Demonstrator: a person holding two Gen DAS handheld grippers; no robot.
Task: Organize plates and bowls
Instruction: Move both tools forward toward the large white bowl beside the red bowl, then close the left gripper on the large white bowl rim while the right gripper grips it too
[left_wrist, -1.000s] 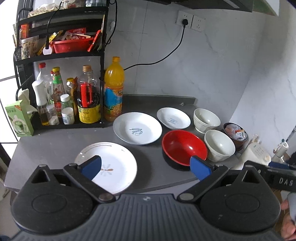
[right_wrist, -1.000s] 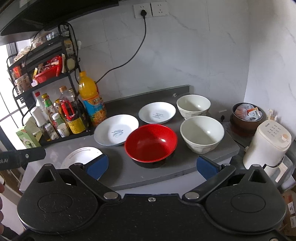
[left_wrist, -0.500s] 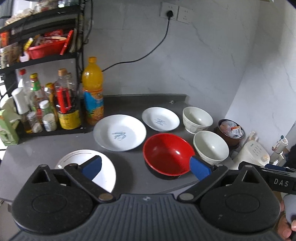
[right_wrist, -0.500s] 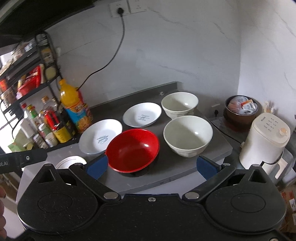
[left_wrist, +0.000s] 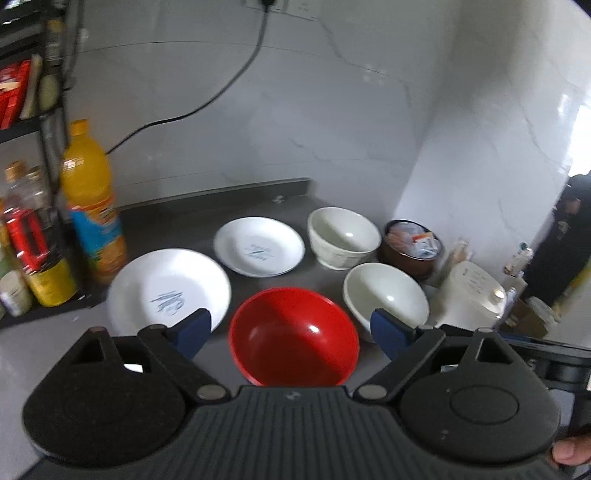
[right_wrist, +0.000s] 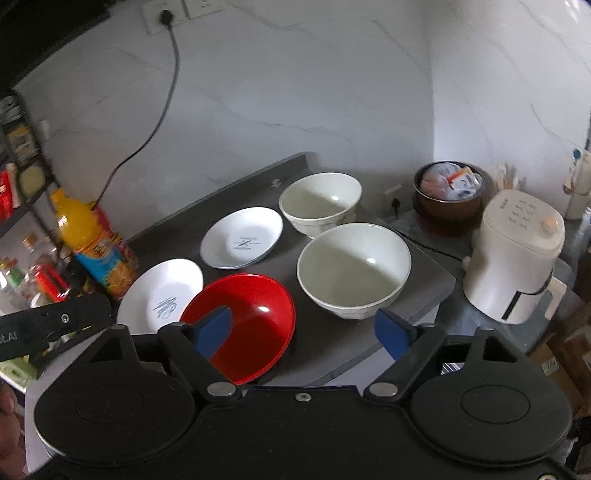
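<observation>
On the grey counter (left_wrist: 155, 221) lie a red bowl (left_wrist: 293, 334) (right_wrist: 243, 310), a large white plate (left_wrist: 168, 291) (right_wrist: 160, 295), a smaller white plate (left_wrist: 258, 245) (right_wrist: 242, 236) and two cream bowls, one near (left_wrist: 386, 295) (right_wrist: 352, 269) and one far (left_wrist: 343, 236) (right_wrist: 319, 203). My left gripper (left_wrist: 291, 332) is open, held above the counter's front edge with the red bowl showing between its blue pads. My right gripper (right_wrist: 303, 330) is open too, hovering in front of the red bowl and the near cream bowl. Neither holds anything.
A black rack with sauce bottles (left_wrist: 33, 243) and an orange drink bottle (left_wrist: 90, 195) (right_wrist: 90, 240) stand at the left. A brown pot (left_wrist: 412, 243) (right_wrist: 448, 192) and a white kettle (left_wrist: 472, 295) (right_wrist: 513, 251) sit right of the counter. A cable (left_wrist: 207, 103) hangs down the marble wall.
Both grippers have swung to the right and moved closer to the bowls. The gold-rimmed plate at the front left has dropped out of view. Both stay open.
</observation>
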